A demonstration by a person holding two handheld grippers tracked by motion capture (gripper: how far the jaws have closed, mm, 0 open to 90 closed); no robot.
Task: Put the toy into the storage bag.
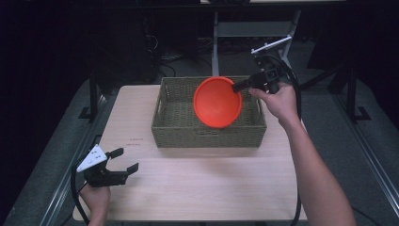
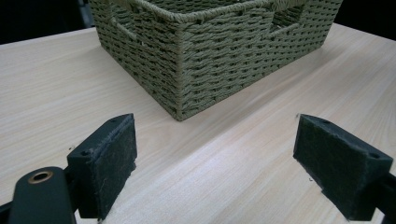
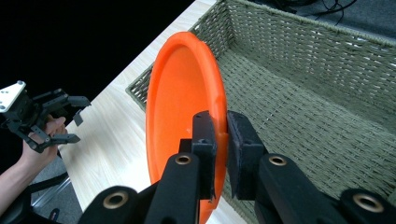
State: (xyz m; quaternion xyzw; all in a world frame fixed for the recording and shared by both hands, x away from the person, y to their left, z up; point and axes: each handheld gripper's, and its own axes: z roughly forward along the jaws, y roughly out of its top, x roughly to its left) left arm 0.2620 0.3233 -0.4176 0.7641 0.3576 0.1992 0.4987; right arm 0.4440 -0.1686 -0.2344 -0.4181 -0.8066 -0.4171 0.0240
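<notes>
My right gripper is clamped on the rim of the orange plate, which hangs on edge off my jaws over the wicker basket. It looks light and stiff, likely smooth plastic, so I judge the thin rim the only real hold, and a slippery one if it swings. My left gripper rests well away from the basket, jaws apart with nothing between them. The right gripper view shows my pads pinching either face of the rim; the high view shows the plate tilted above the basket's middle.
</notes>
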